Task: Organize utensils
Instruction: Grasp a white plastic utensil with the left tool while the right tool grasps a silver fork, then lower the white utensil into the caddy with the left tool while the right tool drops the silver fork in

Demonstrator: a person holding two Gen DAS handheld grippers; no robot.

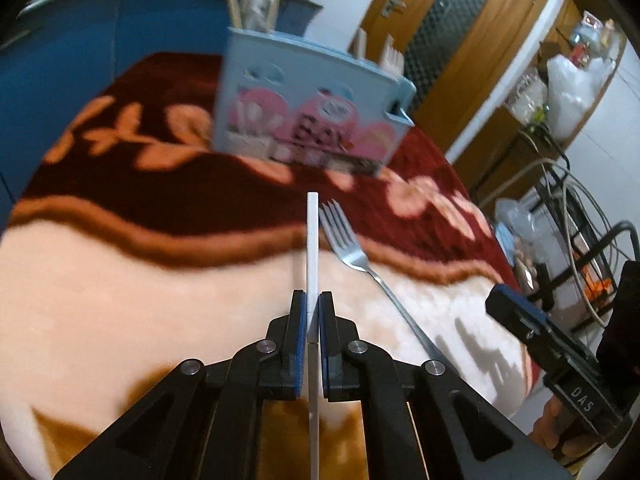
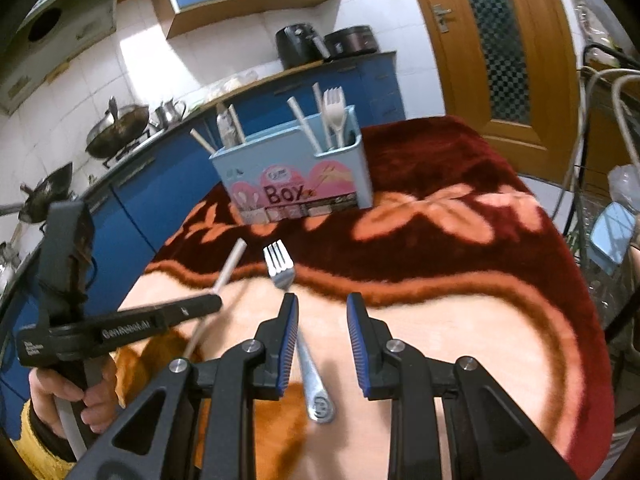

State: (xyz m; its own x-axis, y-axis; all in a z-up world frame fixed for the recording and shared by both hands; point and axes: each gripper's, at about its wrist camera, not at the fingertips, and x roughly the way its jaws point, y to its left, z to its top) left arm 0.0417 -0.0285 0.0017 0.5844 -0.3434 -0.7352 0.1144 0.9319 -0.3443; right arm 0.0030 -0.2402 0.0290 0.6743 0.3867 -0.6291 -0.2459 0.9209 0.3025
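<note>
My left gripper [image 1: 313, 300] is shut on a white chopstick [image 1: 312, 240] that points toward the light-blue utensil box [image 1: 308, 104]; the gripper also shows in the right wrist view [image 2: 212, 303] with the chopstick [image 2: 231, 264] held above the blanket. A metal fork [image 1: 352, 248] lies on the blanket just right of the chopstick. My right gripper [image 2: 322, 306] is open, its jaws astride the fork's handle [image 2: 310, 364], tines pointing at the box [image 2: 296, 172]. The box holds several white chopsticks and a white plastic fork [image 2: 334, 114].
The table is covered by a dark red and peach flowered blanket [image 2: 460, 248]. Blue kitchen cabinets [image 2: 132, 200] with woks stand at the left. A wooden door [image 2: 500, 40] is behind. A wire rack with cables [image 1: 568, 248] stands off the table's right edge.
</note>
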